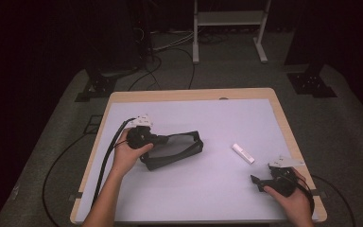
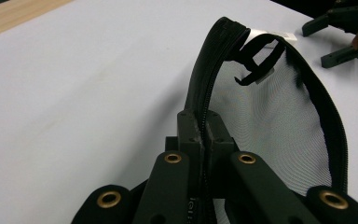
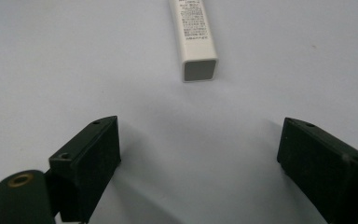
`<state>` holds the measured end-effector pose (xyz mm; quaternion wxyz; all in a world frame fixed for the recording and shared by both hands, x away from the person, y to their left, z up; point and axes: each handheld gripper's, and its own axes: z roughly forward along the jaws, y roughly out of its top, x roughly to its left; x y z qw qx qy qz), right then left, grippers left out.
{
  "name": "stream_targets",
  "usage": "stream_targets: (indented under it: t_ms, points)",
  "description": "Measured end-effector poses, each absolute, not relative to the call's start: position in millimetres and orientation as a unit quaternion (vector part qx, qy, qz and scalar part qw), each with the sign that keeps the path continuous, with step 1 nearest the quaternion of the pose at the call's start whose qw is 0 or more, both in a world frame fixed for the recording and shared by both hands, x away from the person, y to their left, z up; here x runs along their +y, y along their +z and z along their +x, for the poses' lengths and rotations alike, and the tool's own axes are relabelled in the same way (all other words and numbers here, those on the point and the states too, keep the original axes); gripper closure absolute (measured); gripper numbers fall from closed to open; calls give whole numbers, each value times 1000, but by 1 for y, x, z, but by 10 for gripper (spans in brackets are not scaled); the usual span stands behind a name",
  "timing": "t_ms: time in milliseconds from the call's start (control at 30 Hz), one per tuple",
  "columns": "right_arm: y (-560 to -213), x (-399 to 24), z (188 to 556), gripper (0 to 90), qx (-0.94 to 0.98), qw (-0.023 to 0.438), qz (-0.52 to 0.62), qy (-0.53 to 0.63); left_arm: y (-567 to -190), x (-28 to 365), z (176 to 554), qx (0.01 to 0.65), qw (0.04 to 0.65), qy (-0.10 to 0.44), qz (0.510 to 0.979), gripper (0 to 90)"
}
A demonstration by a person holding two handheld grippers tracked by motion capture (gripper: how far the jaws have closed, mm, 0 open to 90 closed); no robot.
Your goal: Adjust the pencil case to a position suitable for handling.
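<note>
Left tongs (image 2: 204,133) pinch mesh pouch (image 2: 270,121) rim.

Mat (image 1: 208,189): near half lay bare between hands, free passage. Mesh pouch (image 1: 177,149) blocked left-centre, left gripper (image 2: 204,135) clamped on its zipper edge. White tube (image 3: 193,37) lay just beyond right gripper (image 3: 198,158); wide jaws, bare mat between.

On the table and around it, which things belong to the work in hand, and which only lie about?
In the work:
- black mesh zip pouch, rim clamped by the left gripper
- small white rectangular tube, ahead of the open right gripper

Lying about:
- white metal stand
- black floor cables
</note>
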<state>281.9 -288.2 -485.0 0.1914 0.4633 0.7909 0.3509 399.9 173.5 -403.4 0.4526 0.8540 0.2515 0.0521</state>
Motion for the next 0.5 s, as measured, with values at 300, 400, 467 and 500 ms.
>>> stream_targets:
  t_ms: [300,400,467,500]
  points:
    - [-485,-288,282,120,791,192,463,352,-406,161,395,240,451,37,859,879]
    - [-485,-288,282,120,791,192,463,352,-406,156,393,234,450,33,861,879]
    - [-485,-288,282,120,791,192,463,352,-406,153,392,229,450,29,863,879]
    - [-485,-288,282,120,791,192,463,352,-406,152,392,227,450,27,863,879]
